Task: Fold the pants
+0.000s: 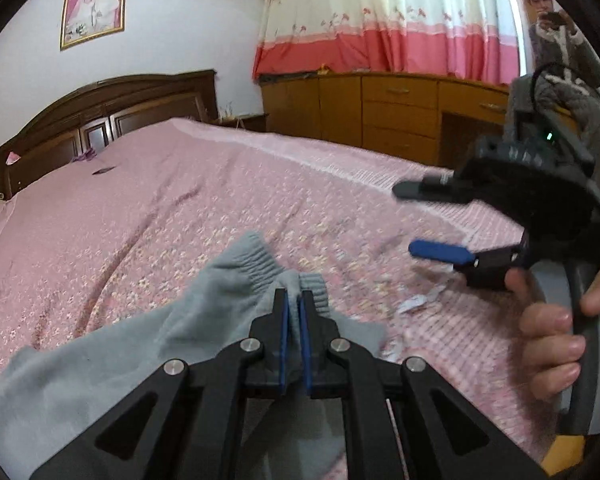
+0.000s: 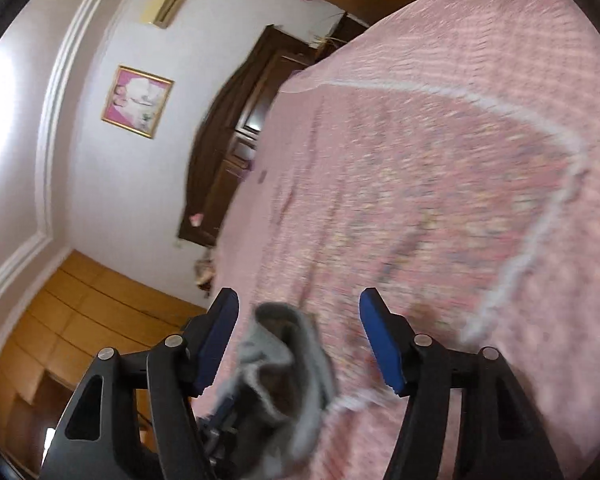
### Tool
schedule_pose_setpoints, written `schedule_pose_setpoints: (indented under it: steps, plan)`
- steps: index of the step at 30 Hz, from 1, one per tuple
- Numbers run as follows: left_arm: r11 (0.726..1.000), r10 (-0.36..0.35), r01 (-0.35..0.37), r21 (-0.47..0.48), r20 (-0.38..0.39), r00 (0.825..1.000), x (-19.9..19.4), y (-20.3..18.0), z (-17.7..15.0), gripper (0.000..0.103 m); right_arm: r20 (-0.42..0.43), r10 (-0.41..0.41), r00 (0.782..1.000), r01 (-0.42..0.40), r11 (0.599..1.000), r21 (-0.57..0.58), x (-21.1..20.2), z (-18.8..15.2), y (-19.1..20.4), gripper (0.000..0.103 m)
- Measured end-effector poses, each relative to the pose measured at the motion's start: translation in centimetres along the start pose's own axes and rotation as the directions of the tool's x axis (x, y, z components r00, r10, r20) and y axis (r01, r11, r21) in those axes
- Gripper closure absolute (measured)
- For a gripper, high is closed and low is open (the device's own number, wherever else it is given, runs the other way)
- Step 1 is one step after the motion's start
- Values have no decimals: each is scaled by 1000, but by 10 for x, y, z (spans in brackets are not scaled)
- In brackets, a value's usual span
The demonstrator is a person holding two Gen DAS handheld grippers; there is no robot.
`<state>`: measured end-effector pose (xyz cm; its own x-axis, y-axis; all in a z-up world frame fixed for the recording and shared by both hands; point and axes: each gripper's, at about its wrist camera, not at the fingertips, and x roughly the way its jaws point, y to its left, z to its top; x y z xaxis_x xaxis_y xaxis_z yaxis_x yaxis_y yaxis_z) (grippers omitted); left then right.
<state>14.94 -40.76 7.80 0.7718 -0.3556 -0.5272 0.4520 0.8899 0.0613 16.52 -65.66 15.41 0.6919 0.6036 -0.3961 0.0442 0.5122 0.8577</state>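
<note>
Grey pants [image 1: 112, 372] with ribbed cuffs lie bunched on the pink bedspread [image 1: 204, 200] at the near edge. My left gripper [image 1: 294, 300] is shut on the fabric just below a cuff, which sticks up past the blue pads. My right gripper [image 1: 406, 220] hangs open to the right, held by a hand [image 1: 552, 328], its fingers apart over the bedspread. In the blurred right wrist view, the right gripper [image 2: 298, 300] stands wide, and a grey fold of the pants [image 2: 288, 356] sits low between its fingers without touching either pad.
A dark wooden headboard [image 1: 100, 120] stands at the far left of the bed. Wooden drawers [image 1: 380, 108] and a pink-white curtain [image 1: 380, 20] line the far side. A person [image 1: 556, 44] stands at the far right. A small dark item [image 1: 102, 171] lies near the headboard.
</note>
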Motion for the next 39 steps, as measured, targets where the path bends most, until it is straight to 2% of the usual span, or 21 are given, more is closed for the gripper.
schedule_pose_setpoints:
  steps: [4, 8, 9, 11, 13, 14, 16, 18, 21, 23, 25, 27, 28, 29, 31, 33, 35, 36, 37, 38, 39]
  plan:
    - [1000, -7, 7, -1, -4, 1000, -6, -15, -7, 98, -56, -50, 997, 48, 998, -46, -25, 7, -12, 39]
    - [999, 0, 1, -33, 42, 999, -26, -21, -19, 97, -120, -86, 989, 69, 988, -135, -20, -4, 1, 39]
    - [999, -8, 9, -33, 29, 1000, -24, -23, -22, 97, -150, -73, 986, 53, 990, -133, -14, -6, 6, 39]
    - [995, -100, 98, -23, -85, 991, -9, -28, -28, 92, -229, -27, 973, 1, 994, -111, 2, -16, 12, 43]
    - [981, -193, 191, -32, -200, 961, 2, -30, -38, 69, -296, -17, 955, -18, 993, -118, 16, -25, 19, 47]
    - [977, -215, 208, -53, -186, 959, -3, -27, -39, 68, -321, -38, 946, -8, 990, -141, 20, -29, 23, 47]
    - [957, -262, 240, -161, -131, 956, -24, -6, -41, 52, -359, -149, 921, 75, 975, -211, 30, -41, 31, 49]
    - [932, -266, 228, -282, -104, 958, -47, 18, -48, 41, -351, -209, 913, 115, 956, -271, 32, -50, 36, 59]
    - [858, -329, 291, -422, -16, 944, -108, 65, -69, 39, -354, -206, 912, 102, 952, -289, 35, -59, 37, 63]
    - [867, -255, 248, -432, 42, 966, -159, 103, -82, 35, -371, -206, 906, 101, 954, -283, 42, -67, 38, 81]
    - [896, -90, 114, -429, 76, 993, -206, 154, -98, 30, -348, -226, 910, 114, 942, -314, 41, -71, 44, 84]
    - [905, 66, -32, -424, 65, 996, -232, 199, -111, 22, -309, -188, 932, 62, 925, -375, 35, -66, 67, 85]
    - [907, 188, -168, -387, 15, 982, -241, 227, -123, 17, -242, -162, 957, 51, 912, -408, 28, -62, 80, 85]
    - [910, 243, -238, -340, -29, 970, -241, 241, -131, 17, -179, -124, 976, 37, 904, -426, 19, -57, 93, 86]
    - [912, 321, -351, -214, -160, 933, -228, 274, -157, 17, -124, -65, 990, 2, 891, -454, 22, -51, 111, 86]
    - [897, 303, -371, -242, -274, 913, -213, 303, -189, 20, -77, -154, 985, 92, 850, -519, 35, -53, 113, 86]
    - [890, 168, -252, -380, -240, 956, -220, 322, -217, 23, -139, -252, 958, 158, 863, -479, 57, -61, 90, 85]
    - [902, 135, -203, -381, -198, 971, -231, 325, -222, 26, -177, -292, 940, 182, 867, -464, 64, -65, 78, 85]
    - [920, 112, -181, -349, -209, 972, -239, 324, -222, 28, -216, -355, 910, 224, 857, -463, 71, -71, 62, 85]
    - [929, 104, -171, -329, -211, 972, -245, 326, -224, 28, -238, -374, 896, 235, 855, -462, 73, -74, 50, 85]
    - [930, 101, -164, -329, -200, 975, -254, 329, -229, 28, -250, -343, 905, 210, 873, -440, 67, -79, 39, 85]
